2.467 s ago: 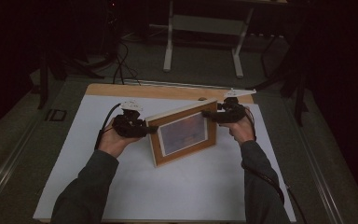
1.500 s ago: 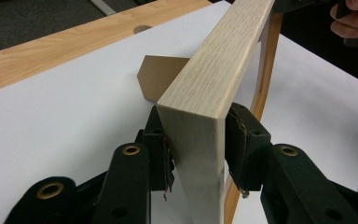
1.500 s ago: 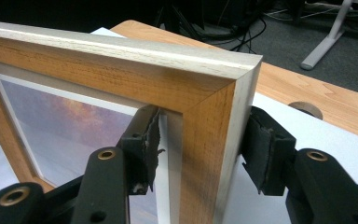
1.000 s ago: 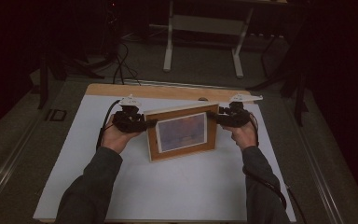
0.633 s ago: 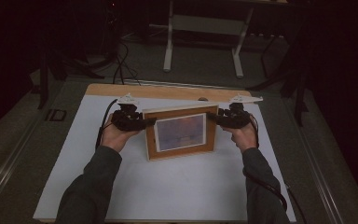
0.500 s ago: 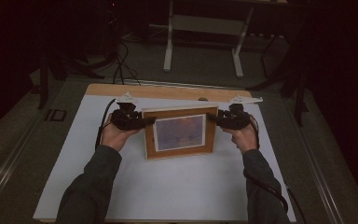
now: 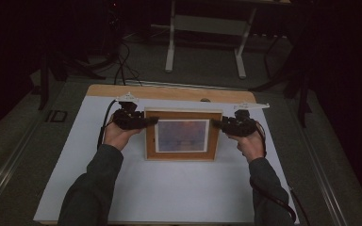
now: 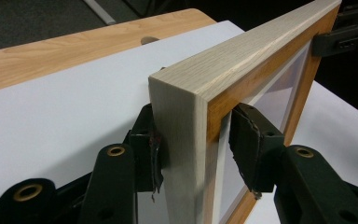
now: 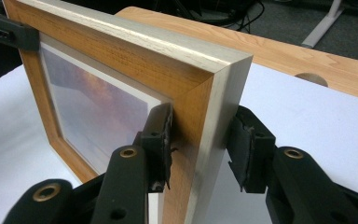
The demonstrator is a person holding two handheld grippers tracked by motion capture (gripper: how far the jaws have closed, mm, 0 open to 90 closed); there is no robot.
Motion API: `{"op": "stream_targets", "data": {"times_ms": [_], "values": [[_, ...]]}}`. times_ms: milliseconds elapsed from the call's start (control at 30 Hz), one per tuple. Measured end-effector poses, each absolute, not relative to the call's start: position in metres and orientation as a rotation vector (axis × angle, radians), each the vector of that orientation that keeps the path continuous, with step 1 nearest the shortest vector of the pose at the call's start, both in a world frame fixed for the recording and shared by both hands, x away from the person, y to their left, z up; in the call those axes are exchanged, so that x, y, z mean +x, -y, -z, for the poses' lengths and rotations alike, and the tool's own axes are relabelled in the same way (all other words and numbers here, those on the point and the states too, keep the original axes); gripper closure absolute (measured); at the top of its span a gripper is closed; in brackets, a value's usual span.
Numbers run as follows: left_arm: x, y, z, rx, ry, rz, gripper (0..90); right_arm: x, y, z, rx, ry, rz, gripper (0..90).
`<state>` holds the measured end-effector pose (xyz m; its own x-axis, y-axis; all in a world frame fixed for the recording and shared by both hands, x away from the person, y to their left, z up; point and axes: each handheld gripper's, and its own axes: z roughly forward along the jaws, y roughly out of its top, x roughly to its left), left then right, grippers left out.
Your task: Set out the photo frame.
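A wooden picture frame (image 7: 183, 135) with an orange-and-violet picture stands upright on the white sheet, square to the table. My left gripper (image 7: 153, 121) straddles its left side. In the left gripper view (image 8: 196, 154) one pad (image 8: 153, 156) lies against the frame's (image 8: 182, 116) back and the other stands a little off the front; these jaws have just been opening. My right gripper (image 7: 216, 123) straddles the right side. In the right gripper view (image 9: 200, 144) both pads meet the frame (image 9: 186, 93); these jaws have just been closing on it.
The white sheet (image 7: 169, 188) covers most of the wooden tabletop (image 7: 169, 92), which has a round hole (image 7: 205, 100) near its far edge. Beyond stand the legs of another table (image 7: 202, 42), with cables (image 7: 122, 61) on the floor.
The frame has swung from a skewed pose to square with the table edge. Both hands stayed at its sides, shifting only slightly.
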<state>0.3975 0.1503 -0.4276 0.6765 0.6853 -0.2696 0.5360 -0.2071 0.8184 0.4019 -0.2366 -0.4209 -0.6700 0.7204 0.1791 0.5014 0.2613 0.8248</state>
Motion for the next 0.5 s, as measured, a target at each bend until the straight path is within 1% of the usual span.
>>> {"op": "stream_targets", "data": {"times_ms": [167, 200, 267, 300, 333, 400, 500], "values": [[0.398, -0.151, 0.427, 1.872, -0.983, -0.168, 56.4, 0.402, 0.236, 0.420, 1.142, -2.306, -1.351, 60.9], [0.397, -0.151, 0.427, 1.871, -0.993, -0.175, 52.2, 0.401, 0.234, 0.419, 1.132, -2.316, -1.331, 57.4], [0.397, -0.153, 0.428, 1.863, -1.001, -0.166, 47.2, 0.400, 0.234, 0.418, 1.119, -2.330, -1.329, 51.7], [0.397, -0.155, 0.427, 1.860, -1.008, -0.171, 46.0, 0.399, 0.234, 0.418, 1.112, -2.333, -1.325, 49.5], [0.397, -0.155, 0.427, 1.860, -1.008, -0.171, 44.2, 0.399, 0.234, 0.418, 1.112, -2.333, -1.325, 49.5], [0.394, -0.159, 0.427, 1.849, -1.013, -0.175, 42.5, 0.398, 0.235, 0.417, 1.116, -2.325, -1.328, 44.2], [0.392, -0.164, 0.425, 1.833, -1.021, -0.187, 41.0, 0.397, 0.237, 0.416, 1.126, -2.323, -1.319, 42.4]]}}
